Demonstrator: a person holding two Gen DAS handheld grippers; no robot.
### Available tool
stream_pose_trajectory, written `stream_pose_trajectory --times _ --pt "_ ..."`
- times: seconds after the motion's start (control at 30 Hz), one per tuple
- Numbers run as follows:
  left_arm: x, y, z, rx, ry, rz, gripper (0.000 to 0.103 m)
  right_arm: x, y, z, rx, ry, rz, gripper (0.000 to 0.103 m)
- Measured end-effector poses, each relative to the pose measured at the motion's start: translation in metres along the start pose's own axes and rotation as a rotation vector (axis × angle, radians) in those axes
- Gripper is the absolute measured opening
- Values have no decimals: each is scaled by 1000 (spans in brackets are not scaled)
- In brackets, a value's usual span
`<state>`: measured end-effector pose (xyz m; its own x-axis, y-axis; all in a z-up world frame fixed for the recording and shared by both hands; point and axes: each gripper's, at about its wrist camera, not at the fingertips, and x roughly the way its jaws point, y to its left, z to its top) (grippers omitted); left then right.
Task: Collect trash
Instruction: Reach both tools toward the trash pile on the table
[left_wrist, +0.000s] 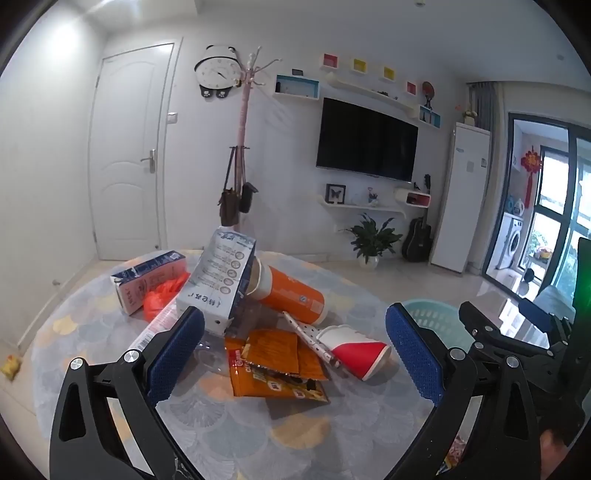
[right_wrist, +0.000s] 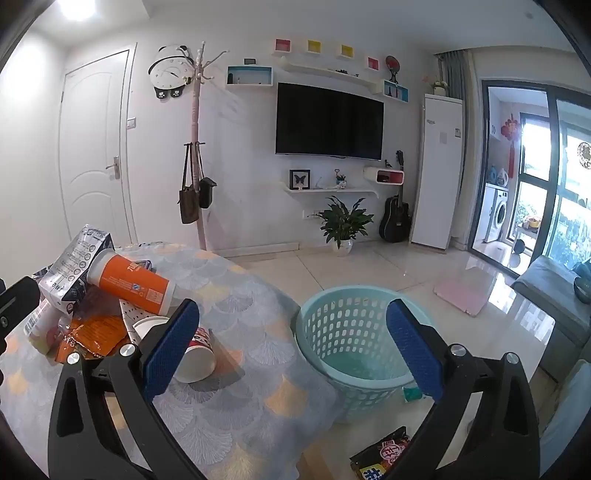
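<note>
A heap of trash lies on the round table (left_wrist: 229, 435): an orange cup (left_wrist: 291, 293), a grey-blue carton (left_wrist: 216, 280), a pink and blue milk carton (left_wrist: 147, 278), an orange plastic bag (left_wrist: 162, 295), orange snack wrappers (left_wrist: 273, 363), a dotted paper strip (left_wrist: 312, 338) and a red and white paper cup (left_wrist: 356, 350). My left gripper (left_wrist: 295, 354) hovers open just short of the heap, nothing between its fingers. My right gripper (right_wrist: 291, 354) stands open over the table's right edge, beside the empty turquoise basket (right_wrist: 354, 332) on the floor. The red and white cup (right_wrist: 195, 356) lies behind its left finger.
A dark snack packet (right_wrist: 384, 454) lies on the floor near the basket, and a small yellow wrapper (left_wrist: 10, 365) lies on the floor left of the table. A pink mat (right_wrist: 465, 293), a grey sofa (right_wrist: 554, 295), a potted plant (right_wrist: 343, 225) and a coat stand (right_wrist: 197, 147) stand farther off.
</note>
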<state>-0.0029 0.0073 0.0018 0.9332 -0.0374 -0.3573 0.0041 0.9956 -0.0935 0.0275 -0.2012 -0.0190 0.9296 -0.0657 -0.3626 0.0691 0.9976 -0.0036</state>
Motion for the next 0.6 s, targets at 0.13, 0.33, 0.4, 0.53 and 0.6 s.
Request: stream_pose_trajectory --times 0.13,0.33,0.4,0.53,0.6 --pt "0 1 1 0 1 -3 95 -1 1 1 -4 -5 5 96" --pt "-1 1 2 4 2 -3 95 -5 5 3 -22 -25 -8 96" --pt "-1 2 3 2 2 -5 96 -9 14 3 -21 -24 -4 96" --pt "1 2 2 0 5 4 95 -8 15 4 -23 -29 -4 96" --pt "2 3 0 -3 8 5 95 -11 10 3 -23 -33 -2 96"
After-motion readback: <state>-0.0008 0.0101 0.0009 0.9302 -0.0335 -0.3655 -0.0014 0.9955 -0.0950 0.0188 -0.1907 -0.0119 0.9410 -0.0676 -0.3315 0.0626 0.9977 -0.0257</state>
